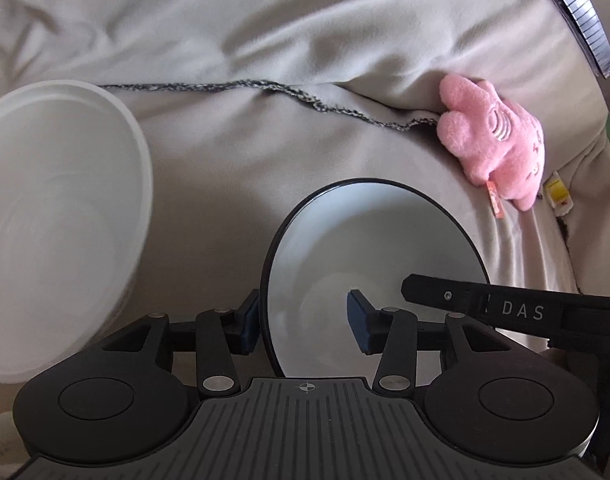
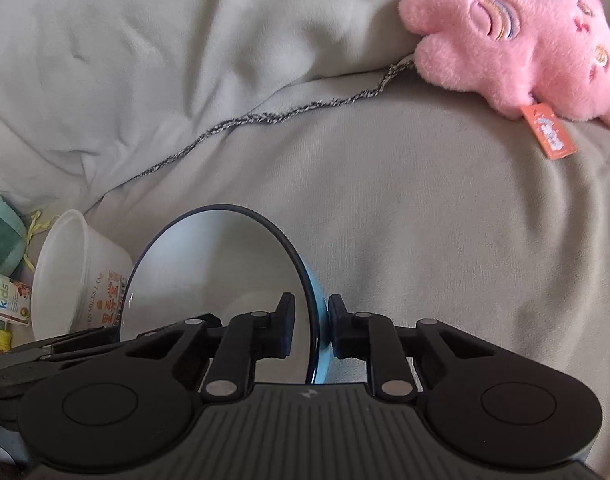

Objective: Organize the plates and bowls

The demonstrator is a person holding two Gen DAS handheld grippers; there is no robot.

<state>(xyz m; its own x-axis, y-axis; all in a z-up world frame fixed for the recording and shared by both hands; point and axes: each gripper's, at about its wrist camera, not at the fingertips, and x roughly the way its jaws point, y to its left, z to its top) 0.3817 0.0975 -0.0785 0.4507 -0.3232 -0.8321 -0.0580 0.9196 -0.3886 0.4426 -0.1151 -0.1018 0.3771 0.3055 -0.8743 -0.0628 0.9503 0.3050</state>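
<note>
A bowl (image 1: 369, 240) with a white inside, a dark rim and a blue outside (image 2: 319, 300) lies on the beige blanket. In the left wrist view my left gripper (image 1: 303, 320) is open and straddles its left rim, one pad outside and the other well inside, not pressing. In the right wrist view my right gripper (image 2: 312, 324) is shut on the bowl's right rim (image 2: 305, 280), a pad on each side of the wall. A finger of the right gripper (image 1: 465, 300) reaches in over the bowl from the right. A white plastic bowl (image 1: 57, 220) sits to the left, blurred.
A pink plush toy (image 1: 493, 140) (image 2: 517, 40) lies on the blanket beyond the bowl, with a braided cord (image 1: 265, 86) running from it. A printed white tub (image 2: 77, 272), green cloth (image 2: 1, 236) and a small packet (image 2: 5, 296) lie at the left. A dark striped edge (image 1: 577, 12) shows top right.
</note>
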